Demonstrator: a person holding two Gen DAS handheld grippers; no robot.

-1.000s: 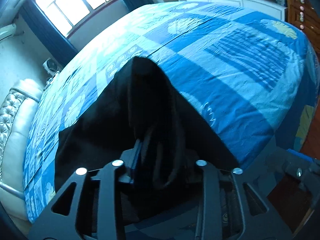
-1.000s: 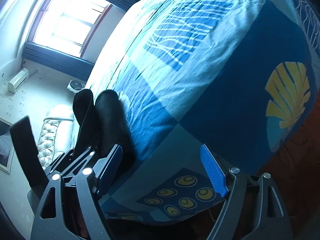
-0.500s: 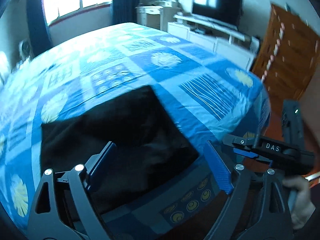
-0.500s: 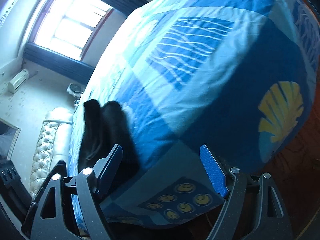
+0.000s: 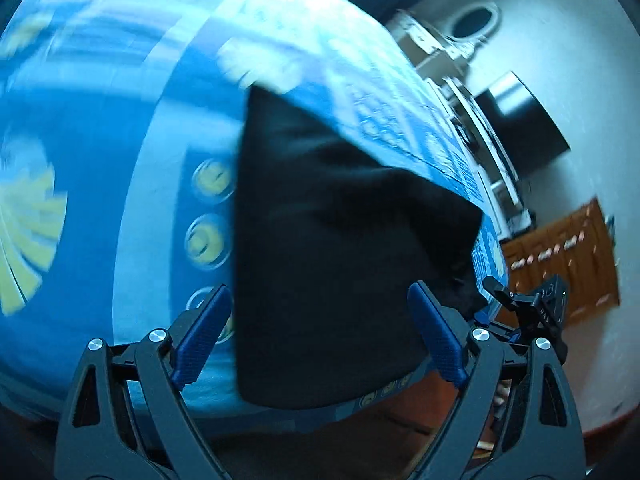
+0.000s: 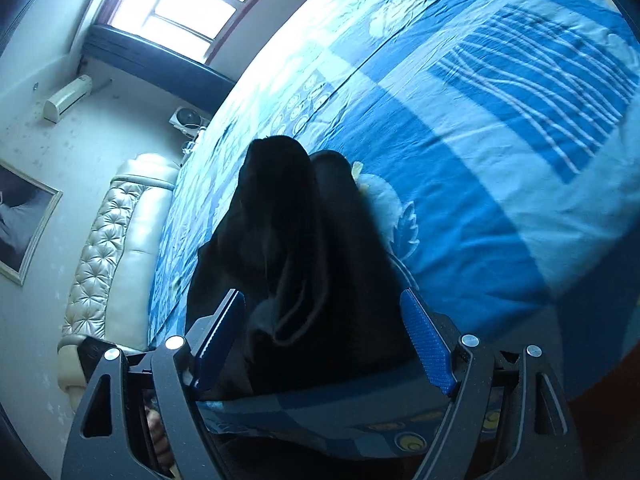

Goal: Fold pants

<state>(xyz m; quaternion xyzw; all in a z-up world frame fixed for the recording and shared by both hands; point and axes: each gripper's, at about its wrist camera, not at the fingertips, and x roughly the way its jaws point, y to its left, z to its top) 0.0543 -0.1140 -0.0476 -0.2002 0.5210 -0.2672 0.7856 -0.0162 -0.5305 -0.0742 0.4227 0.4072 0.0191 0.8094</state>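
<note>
Black pants [image 5: 336, 240] lie folded on the blue patterned bed cover, near the bed's edge. In the left wrist view my left gripper [image 5: 320, 336] is open, its blue pads on either side of the pants' near end, apart from the cloth. In the right wrist view the pants [image 6: 304, 248] lie as a dark heap with two rounded ends pointing away. My right gripper [image 6: 324, 340] is open, its pads flanking the near part of the heap. The right gripper also shows at the right of the left wrist view [image 5: 532, 312].
The bed cover [image 6: 480, 120] stretches far and right. A padded headboard [image 6: 112, 248] and a window [image 6: 192, 4] are at the left. A white TV stand [image 5: 480, 128] and a wooden cabinet [image 5: 568, 256] stand beyond the bed. The floor lies below the bed edge.
My left gripper let go of the pants, opened and swung round to view them from the side. My right gripper moved left so the pants now lie between its pads.
</note>
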